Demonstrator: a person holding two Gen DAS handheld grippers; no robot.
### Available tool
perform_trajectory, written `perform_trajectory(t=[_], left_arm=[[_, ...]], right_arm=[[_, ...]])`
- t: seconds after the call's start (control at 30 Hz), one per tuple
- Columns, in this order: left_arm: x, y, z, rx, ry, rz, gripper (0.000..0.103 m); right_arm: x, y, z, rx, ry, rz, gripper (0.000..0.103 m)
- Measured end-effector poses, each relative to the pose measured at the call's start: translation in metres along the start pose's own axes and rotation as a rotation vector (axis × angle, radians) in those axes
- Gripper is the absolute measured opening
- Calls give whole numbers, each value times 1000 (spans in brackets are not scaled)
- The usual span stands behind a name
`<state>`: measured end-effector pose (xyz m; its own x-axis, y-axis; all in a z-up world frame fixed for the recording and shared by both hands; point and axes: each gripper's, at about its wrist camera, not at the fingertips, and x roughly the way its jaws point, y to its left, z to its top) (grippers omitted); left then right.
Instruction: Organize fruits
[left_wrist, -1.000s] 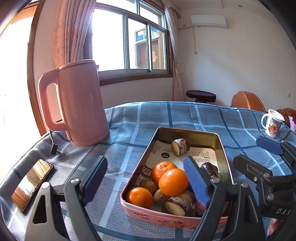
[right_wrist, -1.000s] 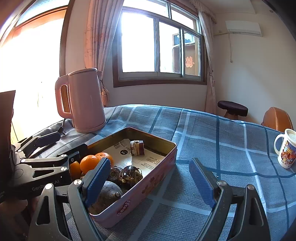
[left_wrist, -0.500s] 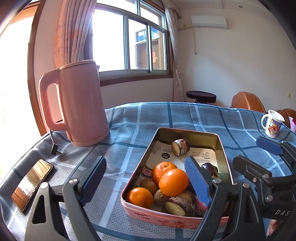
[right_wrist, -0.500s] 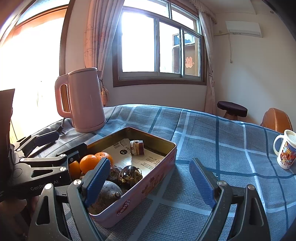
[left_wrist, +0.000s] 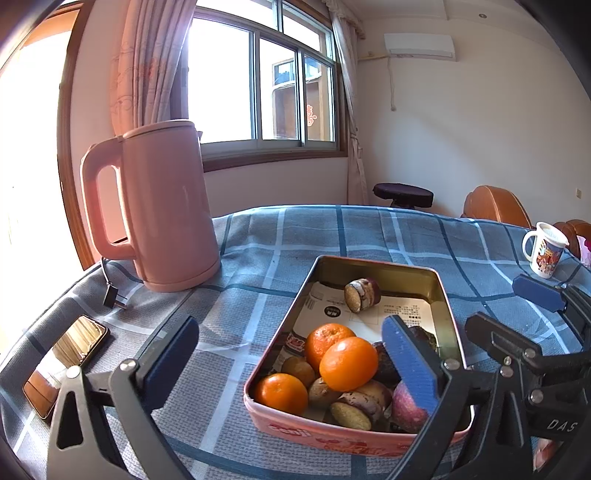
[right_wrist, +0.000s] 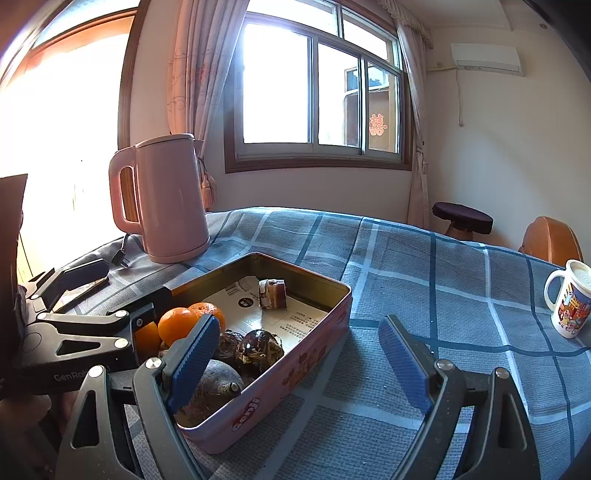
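Both grippers hover spread and empty over a fruit tin (left_wrist: 445, 295).
The left gripper (left_wrist: 291, 354), jaws opening, risks toppling the stacked top orange (left_wrist: 348, 363), lower centre.

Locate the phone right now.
The phone shows in the left wrist view at far left, lying flat on the checked tablecloth, just below the plug of the pink kettle.

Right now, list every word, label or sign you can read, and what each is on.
"DAS": right gripper body, cut off.
"GenRo": left gripper body, cut off.
"Genji": pink tin side.
Red double-happiness sign: window pane.
Paper sheet in the tin: print too small.
Mug: picture only, no readable text.
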<state>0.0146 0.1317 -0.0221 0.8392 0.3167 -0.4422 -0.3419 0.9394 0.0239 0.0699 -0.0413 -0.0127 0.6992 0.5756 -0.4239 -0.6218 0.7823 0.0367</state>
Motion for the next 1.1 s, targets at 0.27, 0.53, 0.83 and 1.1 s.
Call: perform_trajectory(t=[0.27, 0.53, 0.83, 1.1], left_arm=[[0, 0, -1, -2, 3, 2, 103], [1, -1, -2, -5, 3, -5, 103], [0, 0, -3, -14, 3, -9, 103], [-2, 1, -3, -15, -11, -2, 103]], right_arm=[[0, 0, 0, 0, -1, -1, 89], [0, -1, 0, -8, -4, -7, 90], [0, 0, -1, -11, -3, -8, 90], [0, 2, -1, -18, -4, -14, 91]])
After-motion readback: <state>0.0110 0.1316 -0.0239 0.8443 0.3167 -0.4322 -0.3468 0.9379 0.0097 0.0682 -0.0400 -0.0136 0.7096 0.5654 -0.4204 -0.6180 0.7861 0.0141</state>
